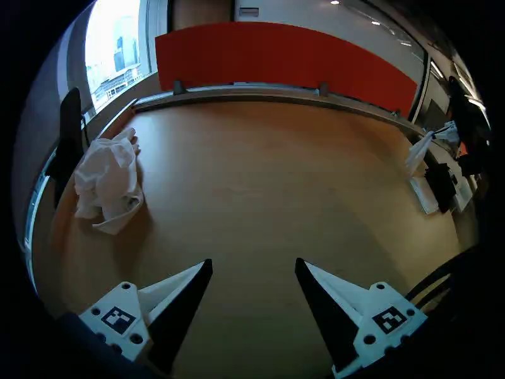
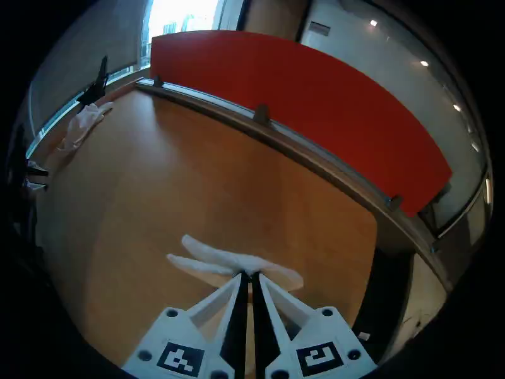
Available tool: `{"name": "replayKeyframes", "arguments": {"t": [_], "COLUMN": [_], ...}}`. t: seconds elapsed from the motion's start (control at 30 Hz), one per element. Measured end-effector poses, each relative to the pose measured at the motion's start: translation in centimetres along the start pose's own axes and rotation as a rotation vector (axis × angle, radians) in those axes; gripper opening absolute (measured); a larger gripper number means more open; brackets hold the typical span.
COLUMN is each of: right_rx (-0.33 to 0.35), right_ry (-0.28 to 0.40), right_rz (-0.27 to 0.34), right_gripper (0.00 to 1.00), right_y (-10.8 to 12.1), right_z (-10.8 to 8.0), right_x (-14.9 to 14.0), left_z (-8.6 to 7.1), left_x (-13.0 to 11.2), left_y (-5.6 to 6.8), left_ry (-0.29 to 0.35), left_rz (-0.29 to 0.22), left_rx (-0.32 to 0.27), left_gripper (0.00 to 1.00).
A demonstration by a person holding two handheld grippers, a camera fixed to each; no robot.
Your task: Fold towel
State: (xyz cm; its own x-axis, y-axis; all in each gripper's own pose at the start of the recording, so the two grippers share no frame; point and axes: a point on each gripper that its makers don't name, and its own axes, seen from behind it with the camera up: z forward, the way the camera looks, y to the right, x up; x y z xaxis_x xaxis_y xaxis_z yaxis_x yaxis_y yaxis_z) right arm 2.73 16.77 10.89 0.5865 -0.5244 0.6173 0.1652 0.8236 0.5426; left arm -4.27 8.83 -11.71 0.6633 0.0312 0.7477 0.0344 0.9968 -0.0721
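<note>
My left gripper (image 1: 252,268) hangs open over the bare wooden table (image 1: 265,183), with nothing between its fingers. A crumpled pile of white towels (image 1: 108,180) lies at the table's far left, well ahead of that gripper; in the right gripper view the same pile (image 2: 82,123) is small and far off. My right gripper (image 2: 248,276) is shut on a narrow white towel (image 2: 233,261), which stretches out from the fingertips over the table (image 2: 158,189). In the left gripper view this towel (image 1: 418,155) appears at the right table edge, with the other gripper (image 1: 442,186) below it.
A red partition (image 1: 284,57) runs along the table's back edge on a grey rail (image 1: 265,95). A dark chair (image 1: 69,136) stands by the window (image 1: 117,54) at the left. The table's right corner (image 2: 372,221) drops off beside the right gripper.
</note>
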Motion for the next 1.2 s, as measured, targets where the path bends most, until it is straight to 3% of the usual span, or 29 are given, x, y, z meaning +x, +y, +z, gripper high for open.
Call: {"name": "replayKeyframes", "arguments": {"t": [0.3,0.8,1.2], "right_rx": [-0.008,-0.012,-0.030], "right_ry": [-0.012,-0.094,-0.148], "right_rz": [0.010,0.053,0.006], "right_gripper": [0.04,0.04,0.04], "right_y": [0.6,1.4,1.5], "right_z": [-0.7,-2.4,-3.5], "right_x": [-1.5,-8.9,-12.7], "left_z": [0.0,-0.3,-0.5], "left_x": [0.2,0.2,-0.3], "left_y": [0.5,1.3,1.7], "left_ry": [0.000,0.001,-0.005], "left_rz": [0.010,0.027,0.037], "left_rx": [-0.006,-0.019,-0.022], "left_gripper": [0.97,0.97,0.97]}}
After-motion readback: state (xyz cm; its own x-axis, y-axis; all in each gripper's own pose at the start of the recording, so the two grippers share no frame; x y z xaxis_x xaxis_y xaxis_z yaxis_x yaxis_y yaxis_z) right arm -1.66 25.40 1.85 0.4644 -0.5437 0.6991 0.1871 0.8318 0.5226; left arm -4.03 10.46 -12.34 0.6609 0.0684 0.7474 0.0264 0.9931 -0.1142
